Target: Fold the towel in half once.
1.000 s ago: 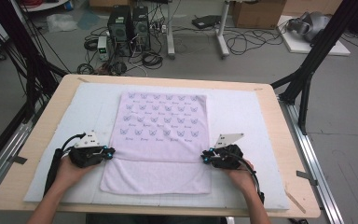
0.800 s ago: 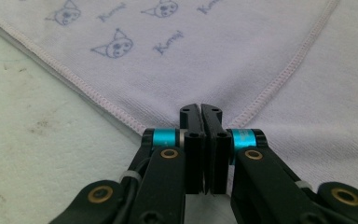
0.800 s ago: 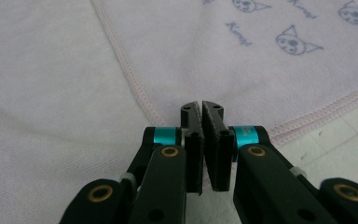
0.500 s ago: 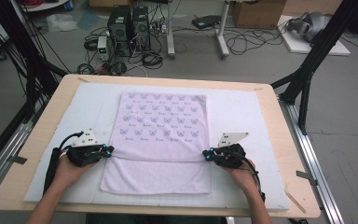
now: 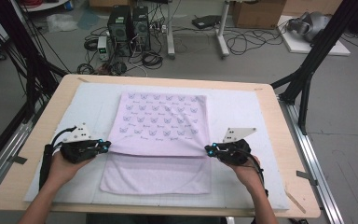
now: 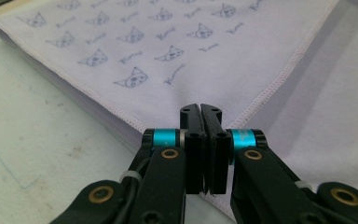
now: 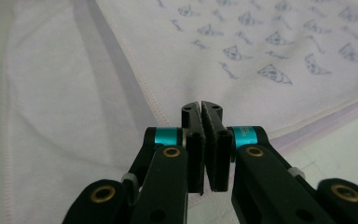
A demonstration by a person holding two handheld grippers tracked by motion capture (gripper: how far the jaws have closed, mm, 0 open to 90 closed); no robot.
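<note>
Both grippers, left (image 5: 103,147) and right (image 5: 209,150), are clamped on 2 corners of the lilac cat-printed cloth (image 5: 161,121); folding is underway, and carrying toward the tabletop's far edge is judged next.

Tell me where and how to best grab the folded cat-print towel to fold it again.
Grip the lilac towel at the two near corners of its printed top layer, coming in low from the left and right sides. That stitched hem lies free over the plain layer, so thin jaws can pinch it, as the left hand-held gripper and right hand-held gripper do.
</note>
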